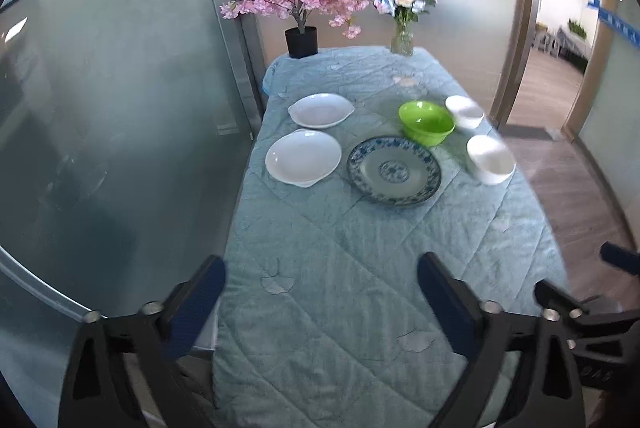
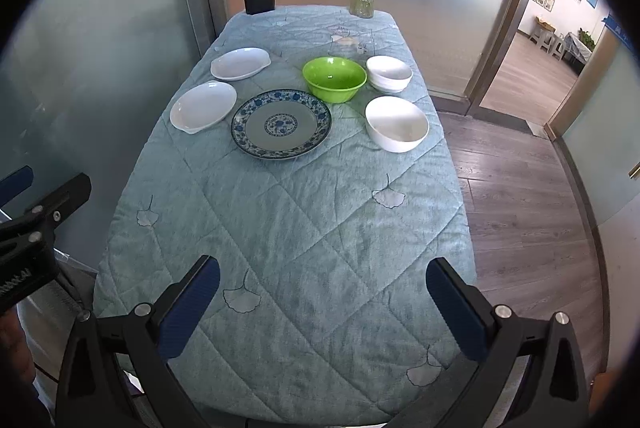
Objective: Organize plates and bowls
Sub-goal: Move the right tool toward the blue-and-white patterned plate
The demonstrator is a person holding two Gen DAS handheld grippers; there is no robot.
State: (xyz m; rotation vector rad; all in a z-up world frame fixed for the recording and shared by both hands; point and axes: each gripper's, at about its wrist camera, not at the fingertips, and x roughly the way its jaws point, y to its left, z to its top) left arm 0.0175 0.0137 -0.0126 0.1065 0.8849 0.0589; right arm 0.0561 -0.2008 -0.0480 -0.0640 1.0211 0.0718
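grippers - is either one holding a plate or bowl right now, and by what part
Nothing is held. The left gripper and the right gripper both stand open over the bare quilted cloth, well short of the dishes.

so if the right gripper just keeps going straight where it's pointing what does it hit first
Most likely the bare quilted cloth on the table, short of the dishes. The right gripper is open and empty, tilted down; the blue-patterned plate lies farther along, though depth is hard to judge.

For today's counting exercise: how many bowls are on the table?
3. The green bowl sits mid-table behind the patterned plate; one white bowl is to its right; another white bowl is nearer, by the right edge. None appears hidden.
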